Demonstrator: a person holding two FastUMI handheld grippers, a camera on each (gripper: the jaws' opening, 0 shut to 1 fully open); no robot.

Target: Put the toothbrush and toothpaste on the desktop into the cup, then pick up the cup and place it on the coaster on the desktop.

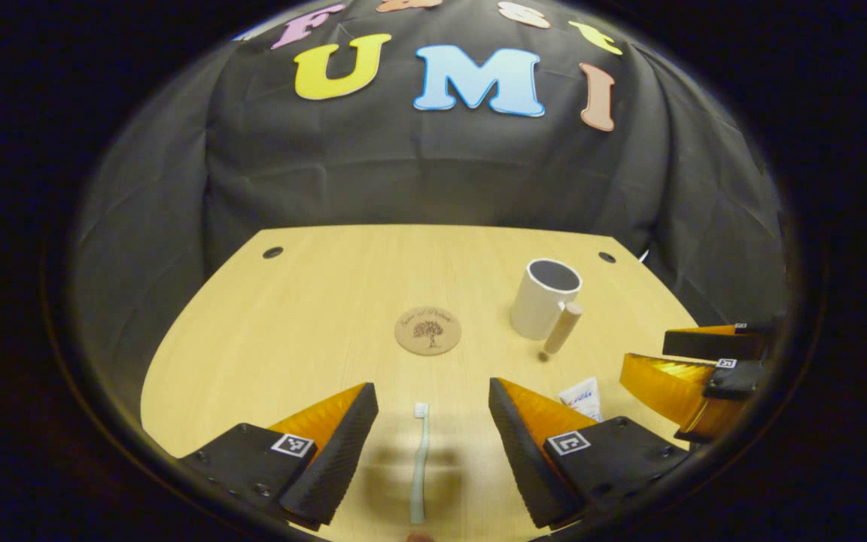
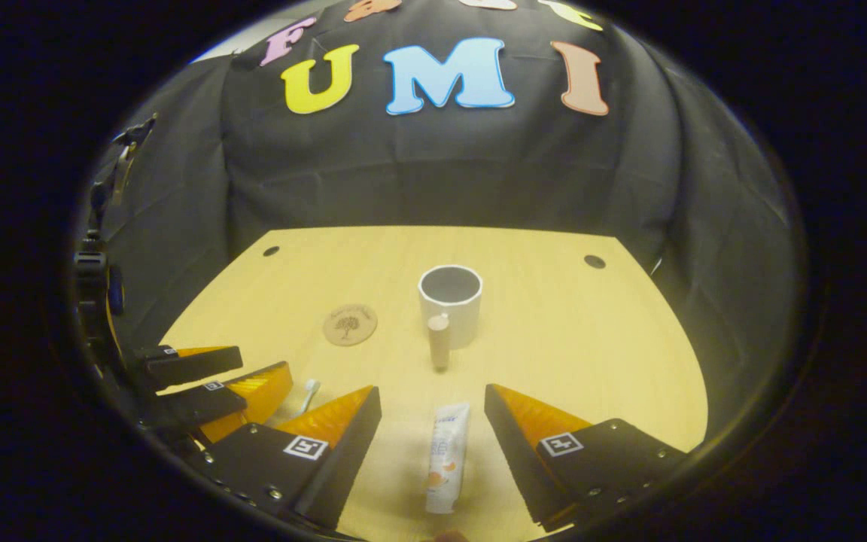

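Your desk (image 1: 290, 316) holds the cup (image 1: 543, 297). Your left gripper (image 1: 433, 403) gapes over the toothbrush (image 1: 419, 459), your right gripper (image 2: 433, 403) gapes over the toothpaste (image 2: 445, 467).

Right tool (image 2: 433, 421) gapes around the toothpaste (image 2: 445, 467) lying on the desktop (image 2: 591, 354).

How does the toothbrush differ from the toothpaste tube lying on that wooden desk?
The pale green, white-bristled toothbrush is thin and stick-like; the white toothpaste tube is broader and flat. The toothbrush is plain, while the tube carries printed markings. The toothbrush lies between the left hand-held gripper's open fingers, the tube between the right hand-held gripper's. Both lie flat on the light wooden desk, outside the white cup.
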